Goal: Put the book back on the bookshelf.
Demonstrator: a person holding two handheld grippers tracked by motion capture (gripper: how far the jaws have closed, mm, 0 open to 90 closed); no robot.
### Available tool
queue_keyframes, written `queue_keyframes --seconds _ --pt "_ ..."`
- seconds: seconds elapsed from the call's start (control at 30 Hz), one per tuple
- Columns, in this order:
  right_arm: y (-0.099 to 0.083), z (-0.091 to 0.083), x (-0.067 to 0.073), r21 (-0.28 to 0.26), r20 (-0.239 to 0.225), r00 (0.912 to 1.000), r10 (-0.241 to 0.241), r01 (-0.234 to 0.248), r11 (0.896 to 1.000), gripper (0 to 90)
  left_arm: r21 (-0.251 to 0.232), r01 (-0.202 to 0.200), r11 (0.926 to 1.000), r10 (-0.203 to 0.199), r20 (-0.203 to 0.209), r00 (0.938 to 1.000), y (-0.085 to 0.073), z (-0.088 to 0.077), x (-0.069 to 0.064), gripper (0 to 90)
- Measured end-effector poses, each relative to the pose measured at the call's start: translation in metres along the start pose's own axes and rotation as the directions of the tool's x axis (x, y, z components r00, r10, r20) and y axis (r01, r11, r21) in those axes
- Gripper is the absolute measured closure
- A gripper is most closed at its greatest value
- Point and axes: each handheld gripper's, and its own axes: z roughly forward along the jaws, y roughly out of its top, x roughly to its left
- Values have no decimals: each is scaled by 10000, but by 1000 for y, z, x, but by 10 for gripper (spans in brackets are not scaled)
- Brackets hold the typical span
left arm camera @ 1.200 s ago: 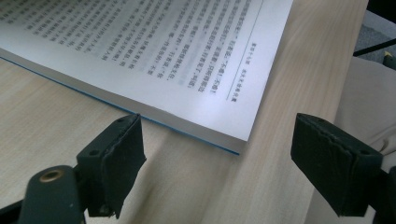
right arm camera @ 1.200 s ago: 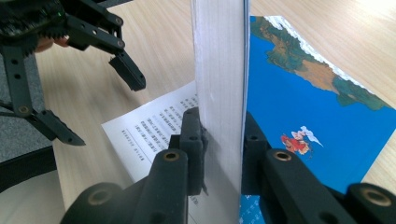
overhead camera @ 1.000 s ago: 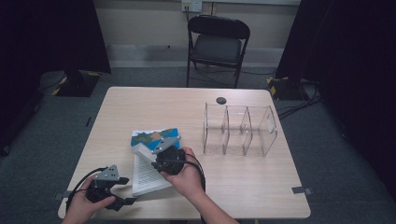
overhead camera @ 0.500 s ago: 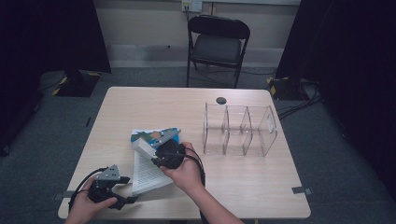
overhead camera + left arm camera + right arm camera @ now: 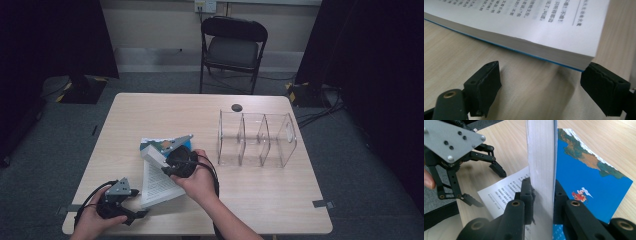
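Right gripper view: right gripper point(image 5: 541, 195) jaws clamped on lifted half of book point(image 5: 541, 157), left gripper point(image 5: 117, 200) jaws wide, empty beside pages; clear rack point(image 5: 257, 137) unfilled.

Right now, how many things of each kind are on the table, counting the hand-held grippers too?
Book, open, blue cover: 1
Clear organizer with three compartments: 1
Small dark round thing: 1
Hand-held grippers: 2, left hand-held gripper open, right hand-held gripper shut on part of the book's pages
Total: 5
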Motion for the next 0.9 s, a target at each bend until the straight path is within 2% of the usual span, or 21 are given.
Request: queue_keyframes --seconds 0.07,0.13,0.2,0.23,0.27,0.37,0.47,0.6,0.73,0.8,0.83,0.9 --pt "1 -1 0 16 18 10000 91 -91 10000 769 -136 -67 9999 67 -43 10000 0 2 -1 156" --pt "3 0 -1 75 39 10000 -40 40 10000 769 -162 -337 9993 334 -191 9993 -1 3 -1 152" --pt "4 0 -2 101 10 9999 -125 125 9999 769 -134 -385 9992 381 -290 9989 0 4 -1 152" --pt "5 0 -1 119 59 9999 119 -120 9999 769 -122 -391 9992 386 -335 9987 0 4 0 152" --pt "5 0 -1 119 59 9999 119 -120 9999 769 -296 -429 9986 417 -401 9983 -1 6 0 152" --pt "6 -1 -1 122 90 9999 94 -95 9999 769 -121 -664 9977 654 -707 9954 1 7 -1 151" --pt "6 0 -1 173 32 10000 -7 6 9998 768 -290 -401 9988 375 -849 9957 2 10 -2 148" --pt "6 0 0 146 53 10000 52 -53 9999 768 -354 -347 9988 312 -953 9950 5 13 -1 140" --pt "4 1 0 140 47 10000 34 -35 9999 768 -203 -321 9993 299 -982 9947 7 13 -1 135" --pt "3 1 0 133 -22 10000 -9 9 9999 768 -182 -255 9995 238 -859 9960 8 13 0 135" --pt "3 1 0 143 -37 10000 -41 41 9999 767 -395 -141 9991 111 -751 9971 7 14 0 139" --pt "2 1 0 185 68 10000 -72 71 9998 767 -486 -16 9988 -17 -671 9977 8 13 -1 163"
